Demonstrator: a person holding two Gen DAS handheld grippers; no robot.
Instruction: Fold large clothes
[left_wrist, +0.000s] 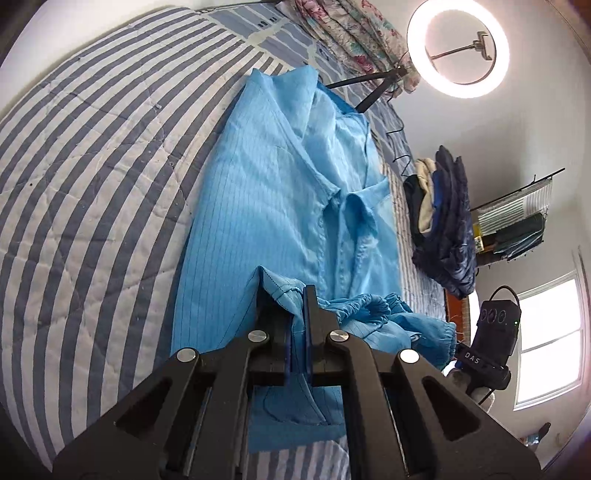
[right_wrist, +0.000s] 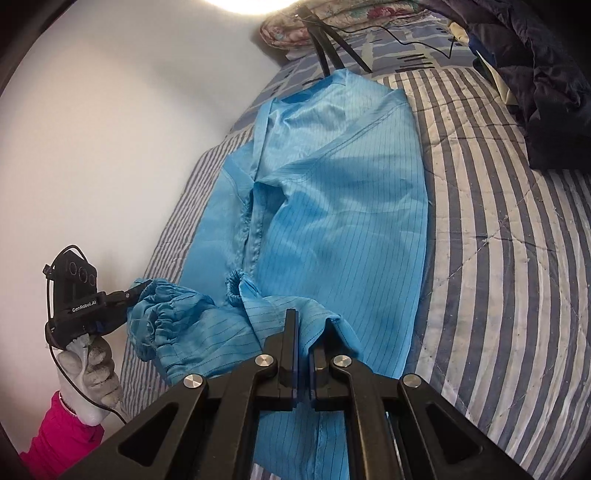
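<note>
Blue garment (left_wrist: 280, 192) spread down the middle of the striped quilt (left_wrist: 92, 177), both my grippers clenched on its near hem.

In the left wrist view my left gripper (left_wrist: 286, 295) pinches a raised fold at lower centre. In the right wrist view my right gripper (right_wrist: 308, 332) clamps the cloth likewise; 2 elastic cuffs bunch at lower left, beside the gloved hand (right_wrist: 92, 365). Dark clothes (right_wrist: 546, 74) sit upper right.

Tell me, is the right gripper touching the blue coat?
Touching. The right wrist view shows the right gripper shut on a fold of the blue coat, fabric pinched between its fingers and bunched around them.
</note>
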